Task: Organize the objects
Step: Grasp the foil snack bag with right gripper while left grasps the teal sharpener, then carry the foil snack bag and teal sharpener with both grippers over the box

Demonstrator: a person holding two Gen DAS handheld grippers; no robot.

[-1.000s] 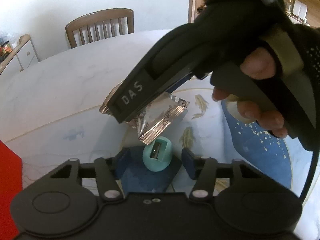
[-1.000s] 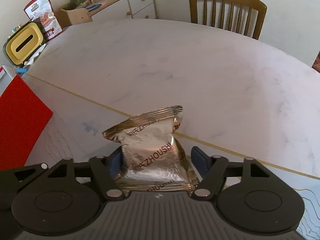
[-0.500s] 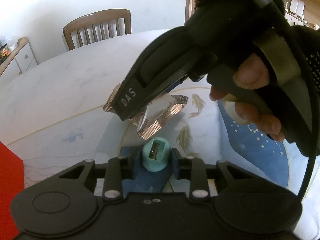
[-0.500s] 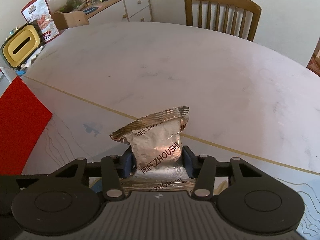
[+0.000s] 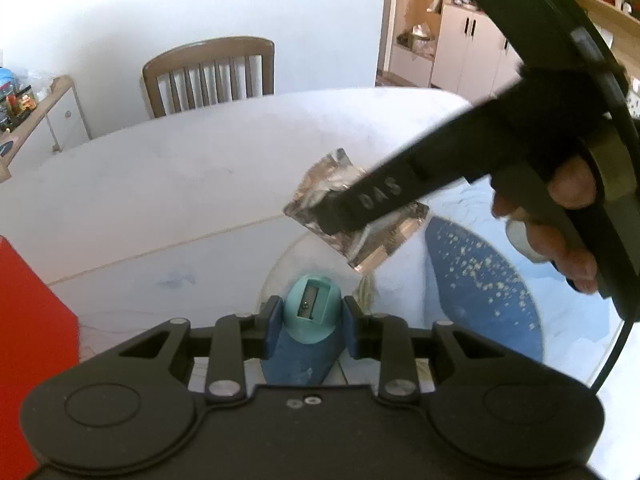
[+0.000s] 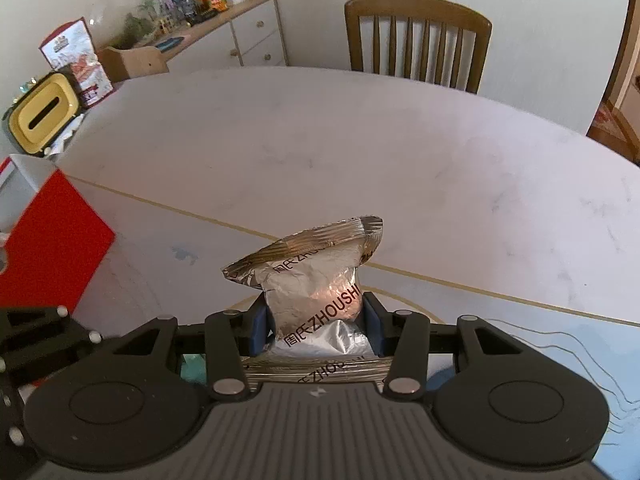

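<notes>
A teal egg-shaped pencil sharpener [image 5: 310, 306] sits between the blue pads of my left gripper [image 5: 308, 320], which is shut on it above a glass plate [image 5: 276, 264]. My right gripper [image 6: 314, 322] is shut on a silver foil snack packet [image 6: 316, 280] printed "ZHOUSHI", held upright above the table. In the left wrist view the same packet [image 5: 376, 240] hangs under the right gripper's black body [image 5: 460, 172], gripped by a gloved hand [image 5: 568, 200] at the right.
A red box [image 6: 52, 240] stands at the left on the white marble table [image 6: 320, 140]. A blue patterned mat [image 5: 480, 292] lies to the right. A wooden chair [image 6: 416, 40] stands behind the table; a yellow tissue box [image 6: 40, 120] sits far left.
Both grippers closed, the left on the sharpener and the right on the foil packet. Both then lifted; the packet now hangs higher and further right in the left wrist view.
</notes>
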